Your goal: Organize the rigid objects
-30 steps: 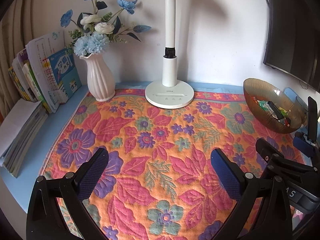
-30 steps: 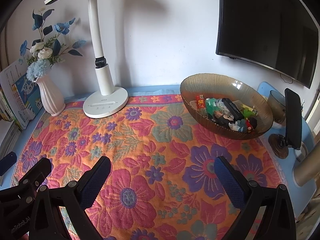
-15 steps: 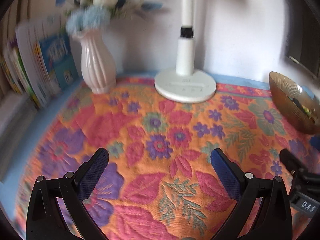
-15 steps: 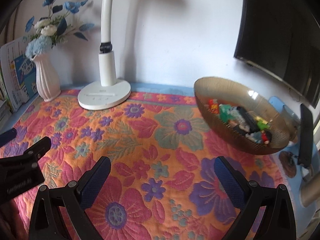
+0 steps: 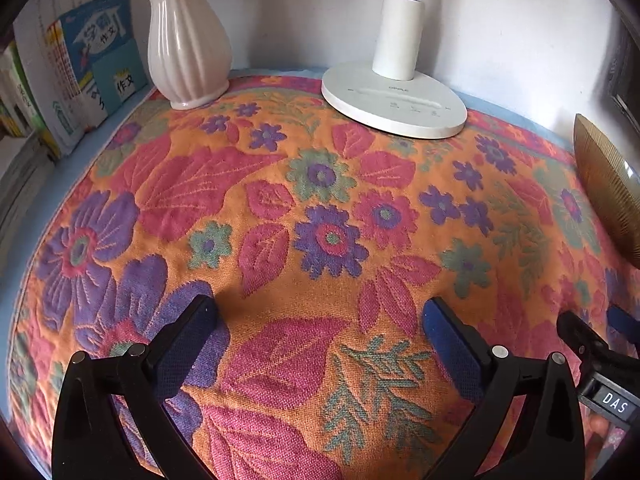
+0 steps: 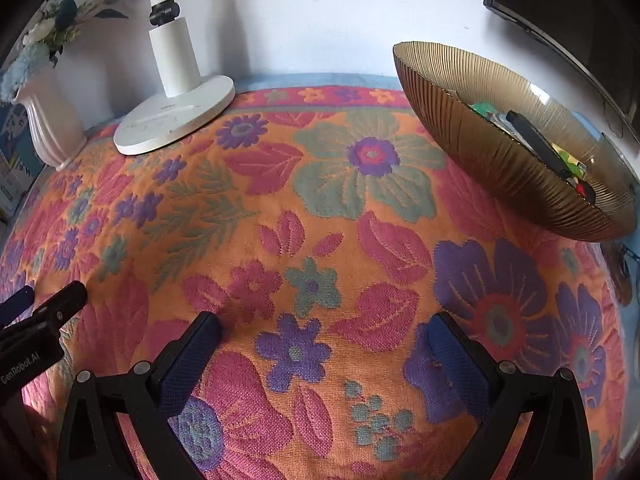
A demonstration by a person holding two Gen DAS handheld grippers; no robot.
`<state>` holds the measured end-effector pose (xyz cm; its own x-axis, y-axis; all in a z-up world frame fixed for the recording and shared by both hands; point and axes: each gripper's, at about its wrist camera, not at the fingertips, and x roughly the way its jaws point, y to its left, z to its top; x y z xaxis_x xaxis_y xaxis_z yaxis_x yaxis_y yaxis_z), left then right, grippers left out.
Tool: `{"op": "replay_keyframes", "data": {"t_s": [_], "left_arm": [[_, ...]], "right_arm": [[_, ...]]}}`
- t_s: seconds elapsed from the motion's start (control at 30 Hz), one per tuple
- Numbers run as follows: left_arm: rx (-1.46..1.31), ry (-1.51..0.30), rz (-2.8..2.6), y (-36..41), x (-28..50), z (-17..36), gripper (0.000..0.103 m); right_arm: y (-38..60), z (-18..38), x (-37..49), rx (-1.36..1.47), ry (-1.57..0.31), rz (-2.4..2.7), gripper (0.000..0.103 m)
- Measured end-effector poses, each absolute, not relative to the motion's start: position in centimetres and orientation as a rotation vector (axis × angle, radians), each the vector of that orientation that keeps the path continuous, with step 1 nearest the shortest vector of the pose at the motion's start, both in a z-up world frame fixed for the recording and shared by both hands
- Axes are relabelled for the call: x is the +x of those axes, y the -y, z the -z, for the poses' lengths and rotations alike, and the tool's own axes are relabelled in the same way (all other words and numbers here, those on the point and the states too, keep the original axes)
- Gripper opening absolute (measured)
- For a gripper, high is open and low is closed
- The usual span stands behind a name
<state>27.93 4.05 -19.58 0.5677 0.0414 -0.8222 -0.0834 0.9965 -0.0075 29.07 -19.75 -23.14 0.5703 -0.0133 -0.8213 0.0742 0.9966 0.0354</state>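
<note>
Low over the floral cloth (image 5: 320, 208), left gripper (image 5: 320, 320) and right gripper (image 6: 322, 328) both sat spread wide, holding nothing; small rigid objects (image 6: 532, 140) lay in the ribbed bowl (image 6: 500, 168), right of the lamp base (image 6: 176, 120).

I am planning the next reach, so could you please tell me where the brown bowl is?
In the right wrist view the brown bowl sits at the right on the floral cloth, below the dark screen, right of the lamp base.

left gripper (image 5: 320, 320) agape over floral cloth (image 5: 320, 208)
</note>
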Motion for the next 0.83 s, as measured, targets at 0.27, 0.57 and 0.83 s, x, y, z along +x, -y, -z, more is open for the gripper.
{"op": "replay_keyframes", "data": {"t_s": [0.27, 0.57, 0.83], "left_arm": [[-0.039, -0.972, -0.061, -4.28, 28.42, 19.56, 0.103], [-0.027, -0.973, -0.047, -4.27, 28.64, 19.72, 0.103], [-0.039, -0.966, -0.028, -4.61, 28.71, 19.76, 0.103]], "right_arm": [[19.58, 23.00, 28.94, 0.074, -0.959, 0.056, 0.103], [19.63, 22.99, 28.90, 0.079, -0.956, 0.059, 0.103], [19.64, 22.99, 28.90, 0.078, -0.956, 0.059, 0.103]]}}
